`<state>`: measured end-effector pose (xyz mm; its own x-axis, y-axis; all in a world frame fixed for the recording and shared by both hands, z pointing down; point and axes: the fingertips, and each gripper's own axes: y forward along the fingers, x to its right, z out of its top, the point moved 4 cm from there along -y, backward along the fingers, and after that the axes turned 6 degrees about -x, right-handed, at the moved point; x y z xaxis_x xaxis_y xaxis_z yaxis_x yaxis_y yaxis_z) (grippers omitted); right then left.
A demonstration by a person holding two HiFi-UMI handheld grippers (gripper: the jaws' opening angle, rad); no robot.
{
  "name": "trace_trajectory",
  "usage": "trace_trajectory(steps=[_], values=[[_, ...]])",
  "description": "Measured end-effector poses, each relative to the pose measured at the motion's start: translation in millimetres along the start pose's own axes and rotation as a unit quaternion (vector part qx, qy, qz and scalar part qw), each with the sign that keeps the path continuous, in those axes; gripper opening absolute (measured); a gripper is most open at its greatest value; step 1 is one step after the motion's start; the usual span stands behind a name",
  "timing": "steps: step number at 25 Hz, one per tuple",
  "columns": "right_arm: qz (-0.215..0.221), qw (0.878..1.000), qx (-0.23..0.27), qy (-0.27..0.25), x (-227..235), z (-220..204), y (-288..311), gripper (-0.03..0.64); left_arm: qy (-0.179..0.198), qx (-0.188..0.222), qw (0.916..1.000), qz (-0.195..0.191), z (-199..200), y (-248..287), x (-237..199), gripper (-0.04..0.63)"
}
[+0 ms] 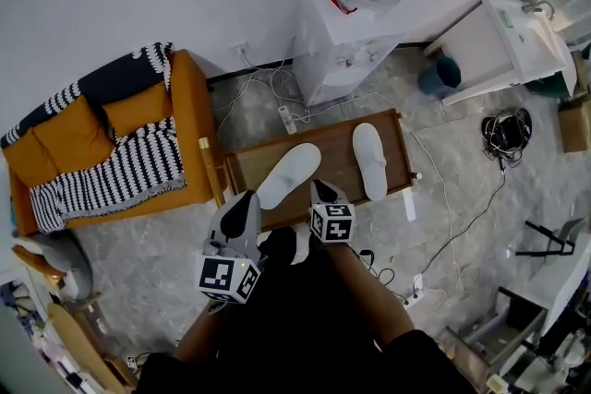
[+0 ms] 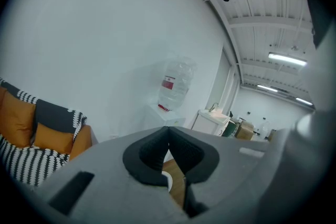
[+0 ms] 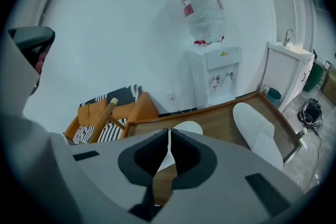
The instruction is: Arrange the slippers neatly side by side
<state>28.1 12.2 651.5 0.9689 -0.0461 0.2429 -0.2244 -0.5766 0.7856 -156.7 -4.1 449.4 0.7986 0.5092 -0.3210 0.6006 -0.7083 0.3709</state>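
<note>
**Two white slippers on the low table, not yet paired; both grippers clenched and empty**

Low wooden table (image 1: 337, 163) sits on the grey floor, out from the far wall. Both slippers lie on it, soles down.

- left slipper (image 1: 289, 173): on the left half of the table, lying askew. Its toe points far and right, and its heel is at the near edge.
- right slipper (image 1: 370, 160): on the right half, close to straight, toe toward the far wall. It lies well apart from the other, with bare wood between them. The two are not parallel.

Grippers, both at the near edge of the table:

- left gripper (image 1: 245, 203): just left of the askew slipper's heel. Its own view shows the jaws pressed together at the tips with nothing between them. A sliver of white slipper and wood shows past them.
- right gripper (image 1: 320, 191): just right of that same heel, angled down at the table. Jaws closed tip to tip and gripping nothing. The slipper lies just beyond them, and I cannot tell whether they touch it.

Surroundings: a water dispenser (image 1: 337, 51) stands against the wall beyond the table. An orange sofa (image 1: 111, 143) with a striped throw (image 1: 120, 175) is to the left. A teal bin (image 1: 440, 75) stands far right, and cables (image 1: 277, 92) trail across the floor between the dispenser and the table.
</note>
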Motion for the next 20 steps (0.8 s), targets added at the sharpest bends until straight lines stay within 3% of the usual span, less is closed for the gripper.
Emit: trace_trajectory(steps=[11,20], values=[[0.014,0.999,-0.047,0.021,-17.6,-26.9,40.4,0.029,0.004,-0.014,0.9999,-0.004,-9.4,-7.6,-11.8,0.012],[0.006,0.994,-0.094,0.060,-10.9,-46.7,77.7,0.106,0.004,-0.026,0.9996,0.003,-14.2,-9.2,-17.5,0.012]])
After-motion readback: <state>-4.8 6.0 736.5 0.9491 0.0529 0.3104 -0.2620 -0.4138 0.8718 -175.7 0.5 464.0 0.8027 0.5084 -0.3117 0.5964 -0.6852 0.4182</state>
